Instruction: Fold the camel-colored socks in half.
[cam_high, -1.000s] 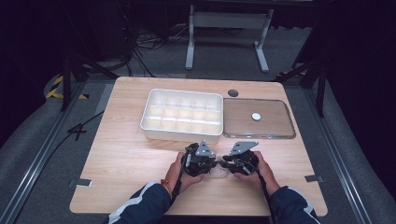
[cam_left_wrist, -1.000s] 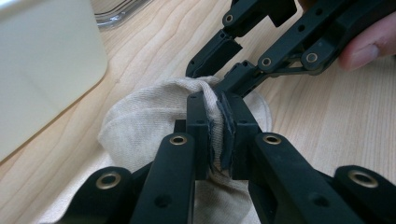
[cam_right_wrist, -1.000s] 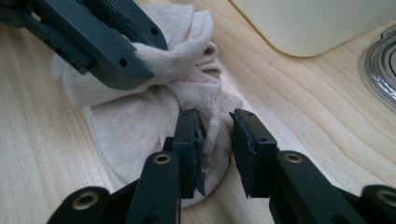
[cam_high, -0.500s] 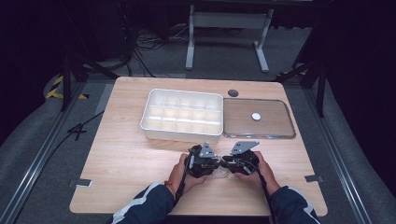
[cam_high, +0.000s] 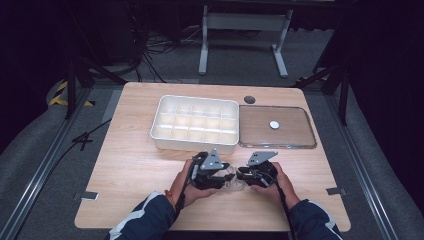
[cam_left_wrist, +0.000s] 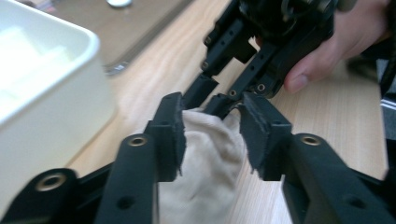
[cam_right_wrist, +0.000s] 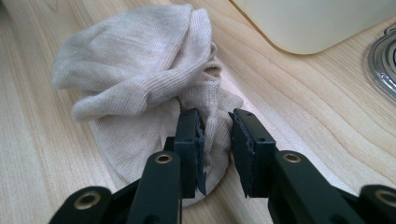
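Note:
A beige sock (cam_right_wrist: 135, 70) lies bunched on the wooden table (cam_high: 130, 170) between my two grippers, near the front edge (cam_high: 231, 181). My left gripper (cam_left_wrist: 212, 135) has just been opening; the sock (cam_left_wrist: 210, 163) sits between its parted jaws, which stand loosely at its sides. It points right in the high view (cam_high: 227, 177). My right gripper (cam_right_wrist: 215, 149) faces it from the right (cam_high: 241, 176), shut on a fold at the sock's near end. In the left gripper view the right gripper (cam_left_wrist: 215, 95) meets the sock's far tip, held by a hand (cam_left_wrist: 327, 51).
A white divided box (cam_high: 194, 145) stands just behind the grippers, close to the left gripper's side (cam_left_wrist: 46, 93). A clear flat lid (cam_high: 300, 137) with a white knob (cam_high: 274, 124) lies to the box's right. Bare wood stretches left of the hands.
The left gripper's jaws have parted from around the sock and the left hand has lifted slightly. The right hand and its gripper have stayed where they were.

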